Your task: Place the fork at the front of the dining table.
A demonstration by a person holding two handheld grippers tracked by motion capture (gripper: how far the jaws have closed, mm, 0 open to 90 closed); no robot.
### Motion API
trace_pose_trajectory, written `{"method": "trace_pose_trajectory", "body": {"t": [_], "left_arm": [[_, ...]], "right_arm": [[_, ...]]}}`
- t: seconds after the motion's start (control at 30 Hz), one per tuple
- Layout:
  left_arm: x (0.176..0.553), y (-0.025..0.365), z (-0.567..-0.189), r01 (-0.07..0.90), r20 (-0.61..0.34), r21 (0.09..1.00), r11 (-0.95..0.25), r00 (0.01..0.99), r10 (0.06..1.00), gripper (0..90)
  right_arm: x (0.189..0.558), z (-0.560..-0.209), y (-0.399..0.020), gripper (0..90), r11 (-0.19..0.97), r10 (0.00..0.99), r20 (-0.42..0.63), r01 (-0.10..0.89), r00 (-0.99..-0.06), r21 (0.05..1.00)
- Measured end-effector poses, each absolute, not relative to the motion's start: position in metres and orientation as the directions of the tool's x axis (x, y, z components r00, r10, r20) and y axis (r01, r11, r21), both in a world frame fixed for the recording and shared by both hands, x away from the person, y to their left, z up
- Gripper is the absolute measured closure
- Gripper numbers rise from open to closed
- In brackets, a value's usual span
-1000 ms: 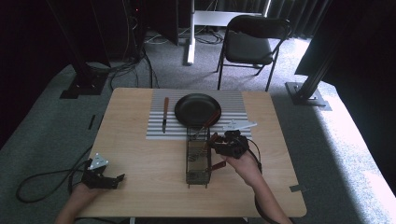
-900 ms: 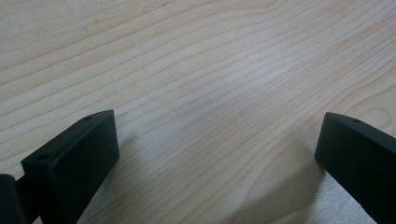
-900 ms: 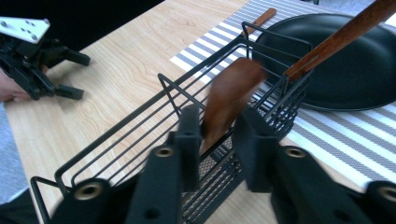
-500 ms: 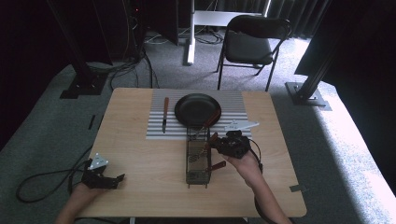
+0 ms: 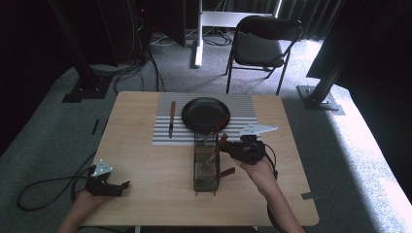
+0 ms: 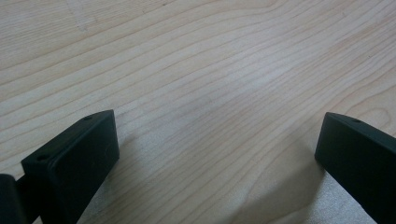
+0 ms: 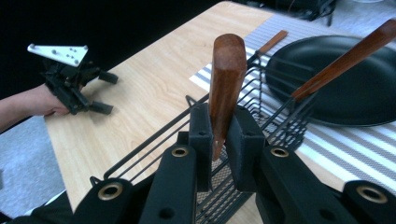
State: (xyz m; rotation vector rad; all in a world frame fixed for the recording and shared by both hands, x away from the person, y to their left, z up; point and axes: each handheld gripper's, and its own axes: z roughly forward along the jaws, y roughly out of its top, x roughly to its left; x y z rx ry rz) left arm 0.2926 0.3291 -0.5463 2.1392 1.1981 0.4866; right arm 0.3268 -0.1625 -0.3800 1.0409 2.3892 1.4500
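Right gripper (image 7: 219, 140): jaws just closed, pinching wooden handle (image 7: 225, 74) upright over wire basket (image 5: 205, 171), near pan (image 5: 205, 113). Left gripper (image 5: 108, 186): spread wide, resting on table (image 6: 196, 70), far left of basket.

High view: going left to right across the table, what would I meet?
Left claw → knife → wire basket → right claw, shut on a wooden handle.
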Motion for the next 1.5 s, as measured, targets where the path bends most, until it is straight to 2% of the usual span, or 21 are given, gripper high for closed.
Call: {"method": "trace_pose_trajectory", "body": {"t": [0.57, 1.03, 1.23, 1.5], "left_arm": [[0.293, 0.329, -0.546, 0.622, 0.013, 0.680, -0.388, 0.519, 0.855, 0.0], [0.293, 0.329, -0.546, 0.622, 0.013, 0.680, -0.388, 0.519, 0.855, 0.0], [0.293, 0.329, -0.546, 0.622, 0.013, 0.680, -0.388, 0.518, 0.855, 0.0], [0.293, 0.329, -0.546, 0.622, 0.013, 0.681, -0.387, 0.518, 0.855, 0.0]], "right_arm": [[0.308, -0.322, -0.173, 81.2, 0.251, 0.598, 0.166, 0.379, -0.784, 0.891], [0.317, -0.269, -0.206, 81.2, 0.179, 0.647, 0.129, 0.314, -0.752, 0.932], [0.325, -0.263, -0.227, 81.2, 0.174, 0.701, 0.113, 0.323, -0.704, 0.930], [0.343, -0.283, -0.251, 81.2, 0.144, 0.766, 0.145, 0.386, -0.626, 0.911]]}}
